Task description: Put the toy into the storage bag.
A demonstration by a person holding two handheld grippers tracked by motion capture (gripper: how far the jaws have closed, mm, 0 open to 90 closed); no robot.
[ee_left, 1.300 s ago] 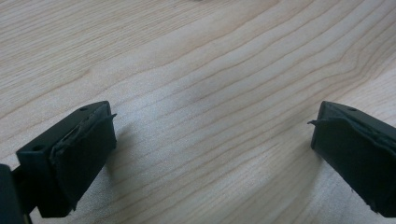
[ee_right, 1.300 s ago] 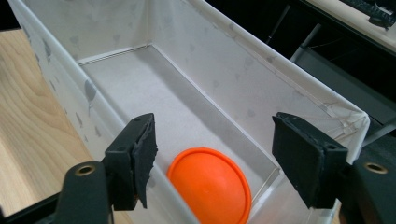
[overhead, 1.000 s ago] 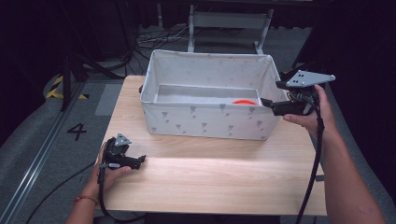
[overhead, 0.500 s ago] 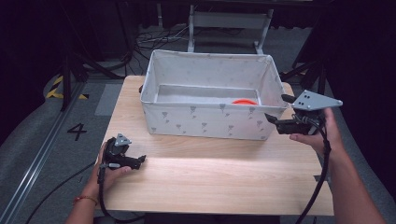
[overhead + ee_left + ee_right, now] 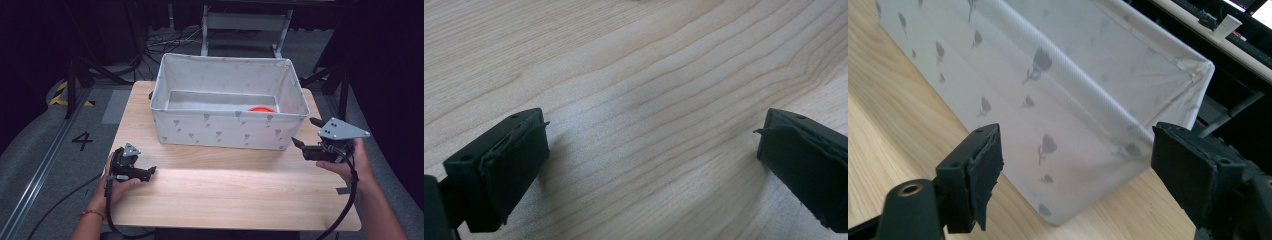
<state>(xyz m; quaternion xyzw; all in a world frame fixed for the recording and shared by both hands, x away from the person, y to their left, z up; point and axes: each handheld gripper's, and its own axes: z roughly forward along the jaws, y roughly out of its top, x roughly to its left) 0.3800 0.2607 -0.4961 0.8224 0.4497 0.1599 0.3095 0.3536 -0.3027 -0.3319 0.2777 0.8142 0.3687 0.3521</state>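
White tulip-printed fabric bin at twelve o'clock on the wooden tabletop: judged light, soft-walled; grip its rim. Left gripper and right gripper jaws wide apart, empty.

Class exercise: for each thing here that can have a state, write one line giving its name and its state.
Left gripper: open, empty, low over the table.
Right gripper: open, empty, facing the fabric bin's corner.
Fabric bin: upright, open-topped, on the table.
Orange object: inside the bin, mostly hidden by its wall.
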